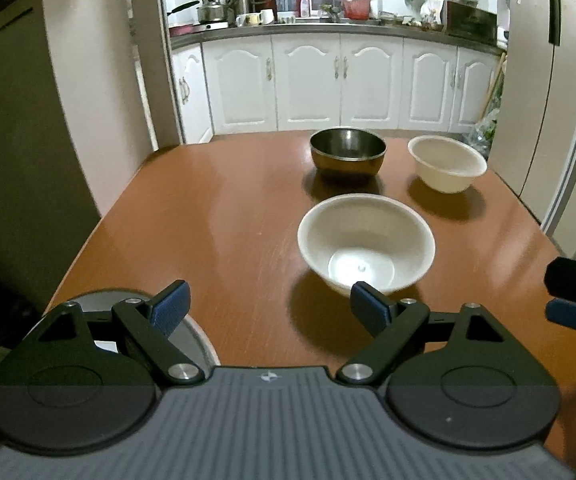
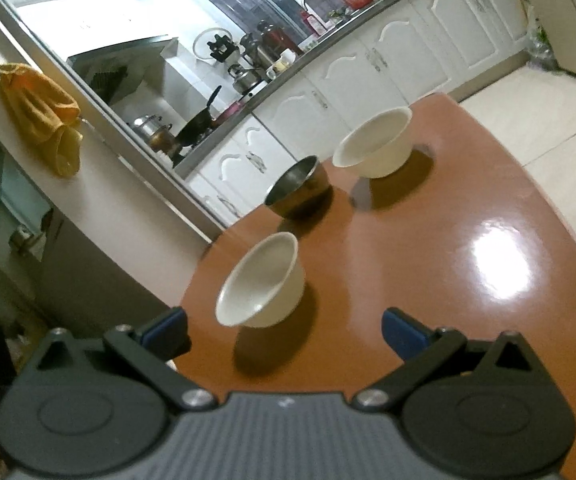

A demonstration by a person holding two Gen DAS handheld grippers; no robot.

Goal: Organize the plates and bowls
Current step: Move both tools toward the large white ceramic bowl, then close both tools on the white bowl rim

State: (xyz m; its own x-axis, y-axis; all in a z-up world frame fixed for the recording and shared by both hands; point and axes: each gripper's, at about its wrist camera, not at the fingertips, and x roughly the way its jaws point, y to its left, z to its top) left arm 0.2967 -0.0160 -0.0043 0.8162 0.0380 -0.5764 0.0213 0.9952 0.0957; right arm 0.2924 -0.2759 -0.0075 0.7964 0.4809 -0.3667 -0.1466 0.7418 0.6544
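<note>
At lower centre of both views, our left gripper and right gripper gape empty, lined up on the near white bowl for stacking.

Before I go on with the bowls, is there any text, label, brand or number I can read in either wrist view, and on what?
No readable words or numbers in either view.
Left gripper body: a small white emblem, a symbol rather than letters.
Refrigerator door: stickers, too small to read.
Red bottle on the counter: label too blurred.
The three bowls and table: no markings.
</note>
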